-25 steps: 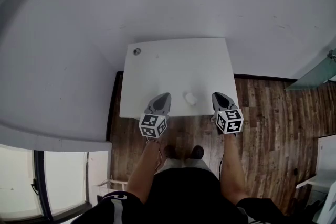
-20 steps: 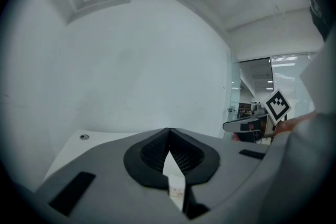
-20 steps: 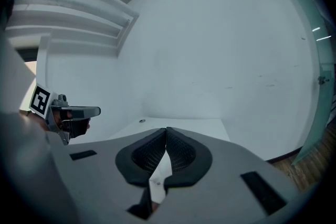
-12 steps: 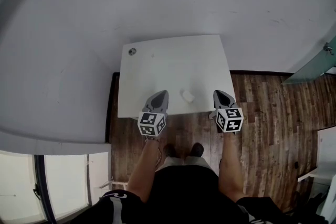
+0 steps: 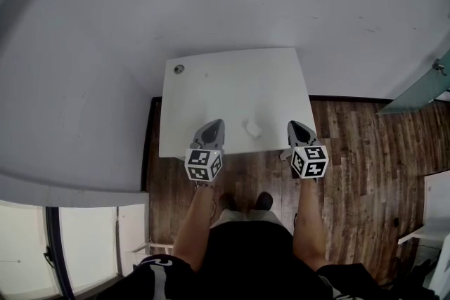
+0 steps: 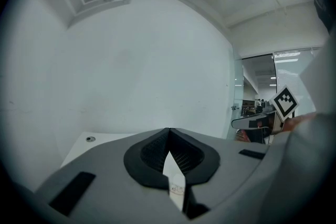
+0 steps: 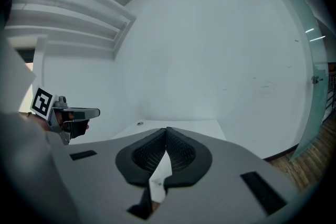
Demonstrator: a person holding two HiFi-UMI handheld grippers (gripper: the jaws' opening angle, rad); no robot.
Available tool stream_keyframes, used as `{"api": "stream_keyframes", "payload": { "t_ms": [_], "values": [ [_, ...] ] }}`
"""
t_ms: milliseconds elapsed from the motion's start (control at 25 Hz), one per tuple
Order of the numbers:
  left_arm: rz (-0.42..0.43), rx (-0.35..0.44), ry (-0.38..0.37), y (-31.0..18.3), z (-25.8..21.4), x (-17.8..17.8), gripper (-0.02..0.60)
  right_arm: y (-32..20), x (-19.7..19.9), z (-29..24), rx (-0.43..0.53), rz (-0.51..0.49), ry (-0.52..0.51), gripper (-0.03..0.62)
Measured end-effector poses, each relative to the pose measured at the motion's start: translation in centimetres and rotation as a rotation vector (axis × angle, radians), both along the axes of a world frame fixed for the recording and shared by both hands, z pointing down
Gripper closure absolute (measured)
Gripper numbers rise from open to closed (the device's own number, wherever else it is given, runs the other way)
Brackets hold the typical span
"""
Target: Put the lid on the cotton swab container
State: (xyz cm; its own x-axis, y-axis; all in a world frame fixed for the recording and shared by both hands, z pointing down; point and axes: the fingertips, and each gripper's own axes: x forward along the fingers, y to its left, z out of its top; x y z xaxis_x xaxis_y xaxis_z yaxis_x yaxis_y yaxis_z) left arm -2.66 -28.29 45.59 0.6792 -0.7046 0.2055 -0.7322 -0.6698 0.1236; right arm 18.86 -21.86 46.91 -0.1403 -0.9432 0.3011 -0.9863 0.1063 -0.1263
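- Two grippers at the near edge of the worktop [image 5: 232, 81]: left gripper [image 5: 215, 124] over the left half of that edge, right gripper [image 5: 296, 126] by the near right corner.
- Both empty. Fingers [image 6: 153, 152] of the left pressed together at the tips, nothing clamped. Same for the fingers [image 7: 181, 152] of the right, with only pale surface showing through the slit behind the tips.
- One small white object on the worktop, close to the near edge and about mid-width. Taken to be the cotton swab container [image 5: 253, 128]. Touched by neither gripper.
- Too small in the head view to tell whether lid on or off. No separate lid made out anywhere on the worktop. Container not made out in either gripper view.
- Otherwise on the worktop only a small round fitting [image 5: 179, 69] at the far left corner.
- Progress, as judged: nothing in hand, no grasp begun, so either the very start or the very end. If lid off, all of it left: find the lid, pick it up, steady the container, press the lid down.
- Risk, as judged: light container so near the worktop's edge, likely to slide or tip if pushed from one side only.
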Motion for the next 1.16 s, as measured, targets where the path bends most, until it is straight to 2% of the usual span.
{"api": "stream_keyframes", "payload": {
  "t_ms": [880, 1160],
  "values": [
    [0.026, -0.027, -0.023, -0.9, 0.1, -0.2, 0.555, -2.2, -1.8, -0.5, -0.018, 0.000, -0.001, 0.582],
    [0.007, -0.012, -0.002, -2.1, -0.5, -0.5, 0.555, -3.8, -2.2, -1.2, -0.009, -0.014, 0.026, 0.582]
  ]
}}
